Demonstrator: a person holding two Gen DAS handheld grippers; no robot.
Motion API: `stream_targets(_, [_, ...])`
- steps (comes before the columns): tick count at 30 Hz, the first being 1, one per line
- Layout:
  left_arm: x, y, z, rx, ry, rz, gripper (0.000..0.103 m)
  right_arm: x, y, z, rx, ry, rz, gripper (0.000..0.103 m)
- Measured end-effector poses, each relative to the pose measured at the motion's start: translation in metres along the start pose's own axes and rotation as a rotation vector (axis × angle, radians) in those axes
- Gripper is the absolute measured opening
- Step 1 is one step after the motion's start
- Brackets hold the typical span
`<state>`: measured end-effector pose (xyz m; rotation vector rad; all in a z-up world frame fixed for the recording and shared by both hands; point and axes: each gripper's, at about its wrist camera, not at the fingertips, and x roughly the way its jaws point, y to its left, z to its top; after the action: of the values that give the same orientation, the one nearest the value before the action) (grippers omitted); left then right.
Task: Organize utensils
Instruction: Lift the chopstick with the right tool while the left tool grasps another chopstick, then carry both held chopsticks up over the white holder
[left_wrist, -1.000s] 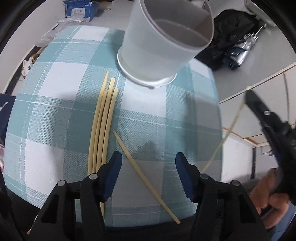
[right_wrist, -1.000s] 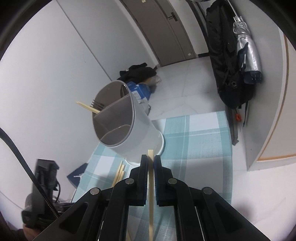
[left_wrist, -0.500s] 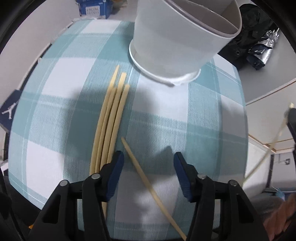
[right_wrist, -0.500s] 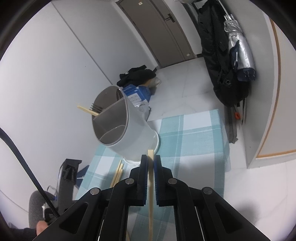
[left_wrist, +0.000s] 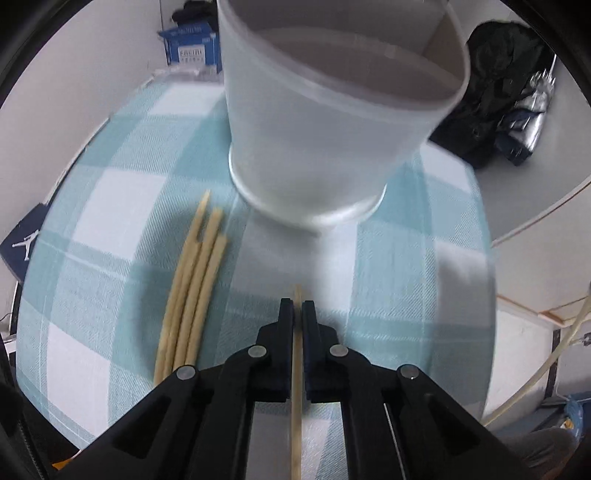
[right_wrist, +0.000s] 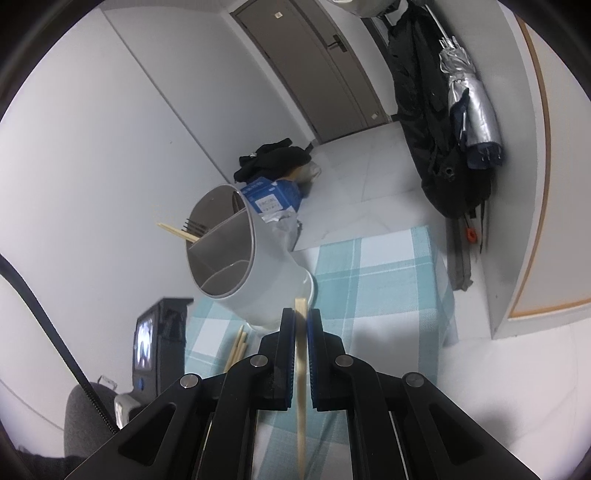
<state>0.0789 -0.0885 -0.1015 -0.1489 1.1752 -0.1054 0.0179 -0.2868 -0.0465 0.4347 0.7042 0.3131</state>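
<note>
While both hands work over the teal-and-white checked tablecloth (left_wrist: 110, 206), the left gripper (left_wrist: 297, 308) is clamped on one pale wooden chopstick (left_wrist: 296, 369), and the right gripper (right_wrist: 301, 317) is pinched tight on another slim chopstick (right_wrist: 301, 369). Light, stiff and smooth by the look of them, so a grip near the middle should stop them pivoting or slipping. Three loose chopsticks (left_wrist: 192, 295) lie bundled at nine o'clock from the left gripper. One frosted white divided utensil holder (left_wrist: 332, 122) stands at twelve o'clock, already holding one chopstick (right_wrist: 176, 232) and a fork (right_wrist: 194, 226).
</note>
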Motion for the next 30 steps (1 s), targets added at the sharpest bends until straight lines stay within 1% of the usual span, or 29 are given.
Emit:
stream_targets(7, [-0.065, 0.003, 0.009, 0.038, -0.240, -0.053, 0.001, -0.005, 0.009, -0.001, -0.032, -0.030, 0.005, 0.006])
stream_targets(12, [-0.100, 0.009, 0.014, 0.040, -0.340, -0.106, 0.001, -0.010, 0.026, -0.002, -0.077, -0.068, 0.008, 0.006])
stream_targets(14, [-0.105, 0.011, 0.016, 0.044, -0.360, -0.122, 0.001, -0.011, 0.033, -0.004, -0.094, -0.084, 0.004, 0.006])
stream_targets(16, [-0.103, 0.002, 0.018, 0.058, -0.379, -0.123, 0.001, -0.013, 0.041, -0.005, -0.115, -0.099, -0.001, 0.006])
stream_targets(19, [-0.110, 0.006, 0.012, 0.080, -0.395, -0.130, 0.001, -0.014, 0.050, -0.007, -0.139, -0.116, -0.015, 0.006])
stream_targets(21, [-0.112, 0.011, 0.011, 0.083, -0.387, -0.146, 0.001, -0.013, 0.055, -0.008, -0.153, -0.121, -0.026, 0.006])
stream_targets(23, [-0.115, 0.014, 0.010, 0.082, -0.384, -0.147, 0.001, -0.012, 0.059, -0.009, -0.160, -0.123, -0.029, 0.006])
stream_targets(30, [-0.129, 0.023, 0.009, 0.086, -0.397, -0.163, 0.001, -0.011, 0.071, -0.011, -0.187, -0.122, -0.044, 0.005])
